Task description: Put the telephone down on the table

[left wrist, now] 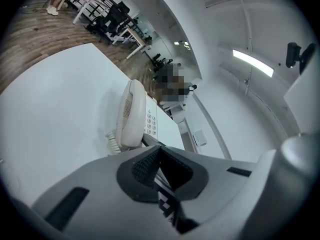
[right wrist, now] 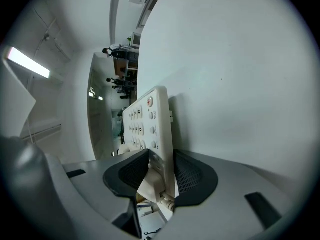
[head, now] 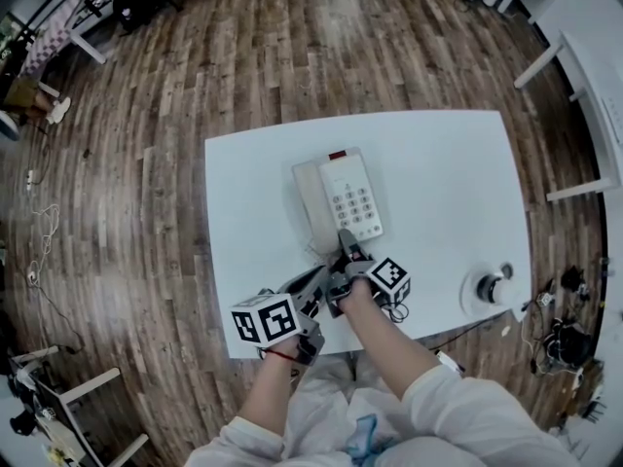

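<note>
Telephone sat near middle of white table, keypad up, handset in cradle on its left. My right gripper clamped telephone's near edge — one pad on keypad face, other on underside. My left gripper was shut tight with nothing between jaws — just beside right one, short of telephone.

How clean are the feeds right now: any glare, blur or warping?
Head view: heavy fisheye bends the floorboards round the table, telephone sharp, evenly lit. Left gripper view: telephone clear, walls bowed. Right gripper view: ceiling light glares at left, keypad legible.
</note>
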Available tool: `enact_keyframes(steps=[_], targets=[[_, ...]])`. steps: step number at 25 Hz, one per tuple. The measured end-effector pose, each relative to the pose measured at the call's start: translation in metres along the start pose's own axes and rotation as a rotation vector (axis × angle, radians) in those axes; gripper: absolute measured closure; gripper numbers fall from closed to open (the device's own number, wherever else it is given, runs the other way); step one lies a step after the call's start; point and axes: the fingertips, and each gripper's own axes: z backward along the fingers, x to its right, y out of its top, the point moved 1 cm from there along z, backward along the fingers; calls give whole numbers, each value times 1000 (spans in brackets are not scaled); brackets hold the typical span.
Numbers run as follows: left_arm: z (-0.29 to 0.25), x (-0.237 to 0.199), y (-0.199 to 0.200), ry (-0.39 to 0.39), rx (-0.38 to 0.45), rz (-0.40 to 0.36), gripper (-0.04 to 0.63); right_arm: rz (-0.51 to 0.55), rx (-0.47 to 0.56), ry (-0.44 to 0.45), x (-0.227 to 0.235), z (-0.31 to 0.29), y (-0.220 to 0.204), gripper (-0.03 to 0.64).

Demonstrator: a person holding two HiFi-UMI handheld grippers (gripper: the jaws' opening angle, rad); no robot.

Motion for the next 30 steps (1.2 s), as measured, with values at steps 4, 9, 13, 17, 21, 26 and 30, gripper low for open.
enact_keyframes(steps=[4, 9, 13, 17, 21, 26, 30], targets=[[2, -3, 3, 46, 11, -26, 594, -3, 18, -15, -2, -6, -8, 451], [11, -6, 9, 78, 24, -47, 594, 4, 71, -88, 2, -3, -9, 442], [18, -9, 14, 89, 39, -56, 594, -2, 72, -124, 8, 2, -12, 442], [20, -9, 14, 85, 42, -54, 594, 4, 61, -123, 11, 6, -9, 442], [18, -9, 15, 72, 39, -42, 594, 14, 62, -117, 8, 9, -6, 442], [13, -10, 13, 87, 34, -47, 594, 109, 18, -85, -2, 16, -1, 442], [6, -10, 9, 79, 26, -36, 593, 171, -13, -92, 1, 26, 6, 442]])
